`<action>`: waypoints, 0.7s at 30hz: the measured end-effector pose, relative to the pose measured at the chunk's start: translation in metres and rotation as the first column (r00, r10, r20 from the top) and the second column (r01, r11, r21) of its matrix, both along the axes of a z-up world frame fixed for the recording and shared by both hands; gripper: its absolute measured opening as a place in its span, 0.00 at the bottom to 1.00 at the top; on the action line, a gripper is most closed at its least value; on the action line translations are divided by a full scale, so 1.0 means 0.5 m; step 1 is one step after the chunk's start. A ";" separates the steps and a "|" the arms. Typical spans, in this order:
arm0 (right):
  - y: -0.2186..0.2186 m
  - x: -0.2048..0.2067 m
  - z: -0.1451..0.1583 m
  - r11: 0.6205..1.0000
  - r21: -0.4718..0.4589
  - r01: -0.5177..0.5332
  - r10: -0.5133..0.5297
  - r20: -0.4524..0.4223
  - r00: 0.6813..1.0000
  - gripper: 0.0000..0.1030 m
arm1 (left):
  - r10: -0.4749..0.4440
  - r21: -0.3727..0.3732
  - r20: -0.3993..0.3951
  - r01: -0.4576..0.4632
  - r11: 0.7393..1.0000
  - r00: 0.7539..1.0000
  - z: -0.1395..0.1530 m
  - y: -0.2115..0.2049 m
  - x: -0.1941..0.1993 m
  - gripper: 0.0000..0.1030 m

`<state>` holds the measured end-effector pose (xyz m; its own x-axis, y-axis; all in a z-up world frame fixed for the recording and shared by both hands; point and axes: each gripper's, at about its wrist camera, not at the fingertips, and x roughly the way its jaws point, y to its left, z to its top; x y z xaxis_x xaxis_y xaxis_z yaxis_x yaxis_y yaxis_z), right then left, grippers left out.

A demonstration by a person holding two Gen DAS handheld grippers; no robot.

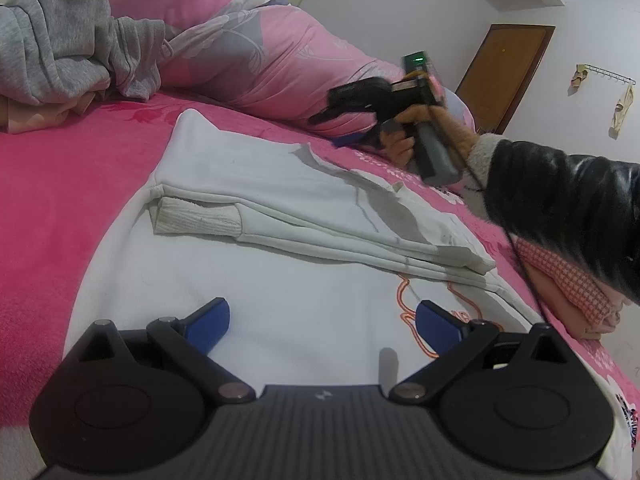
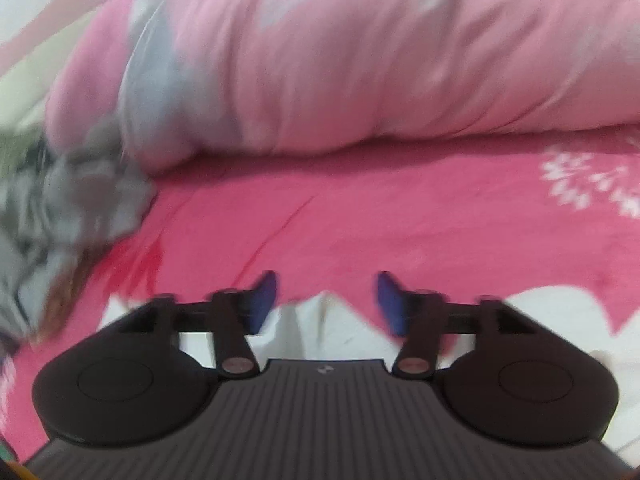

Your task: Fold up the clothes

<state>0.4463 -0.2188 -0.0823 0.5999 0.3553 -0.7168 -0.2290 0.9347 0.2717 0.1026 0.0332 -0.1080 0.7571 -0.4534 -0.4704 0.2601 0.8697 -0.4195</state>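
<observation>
White garment [image 1: 280, 200] lies partly folded on pink bed cover [image 1: 60, 184], sleeve laid across body. Left gripper [image 1: 322, 322] hovers over near hem, jaws spread, empty. Right gripper [image 2: 326, 300] past far edge, jaws spread, holding nothing. Pink quilt [image 1: 256, 52] behind.

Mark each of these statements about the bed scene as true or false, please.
1. The left tongs hold the white garment. False: they are open above it, gripping nothing.
2. The white garment lies on a pink bedsheet. True.
3. A grey garment lies neatly folded. False: it is crumpled beside the pink quilt.
4. The right tongs are open. True.
5. The door is white. False: it is brown.
</observation>
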 end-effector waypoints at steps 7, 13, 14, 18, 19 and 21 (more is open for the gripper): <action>-0.098 -0.033 0.012 0.997 -0.048 0.066 -0.066 -0.005 0.998 0.56 | -0.001 0.002 -0.001 0.001 1.000 1.000 0.000 0.001 0.001 0.97; -0.182 -0.062 0.021 0.989 -0.089 0.122 -0.123 -0.007 0.992 0.49 | 0.001 0.014 -0.001 -0.001 1.000 1.000 -0.002 0.000 0.003 0.97; -0.196 -0.066 0.023 0.987 -0.095 0.131 -0.132 -0.007 0.991 0.47 | 0.001 0.016 0.000 -0.001 1.000 1.000 -0.003 0.000 0.004 0.97; -0.218 -0.071 0.021 0.982 -0.141 0.128 -0.131 -0.014 0.991 0.44 | 0.002 0.019 0.000 -0.002 1.000 1.000 -0.004 -0.002 0.006 0.98; -0.209 -0.063 0.015 0.979 -0.170 0.110 -0.115 -0.022 0.993 0.42 | 0.001 0.019 0.001 -0.001 1.000 1.000 -0.004 -0.002 0.005 0.98; -0.196 -0.051 0.005 0.972 -0.220 0.088 -0.101 -0.049 0.994 0.34 | 0.001 0.016 0.001 -0.001 1.000 1.000 -0.004 -0.001 0.005 0.98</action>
<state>0.4210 -0.3170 -0.0796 0.5773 0.1314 -0.8059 -0.1266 0.9894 0.0707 0.1049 0.0326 -0.1099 0.7583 -0.4447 -0.4767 0.2596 0.8767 -0.4049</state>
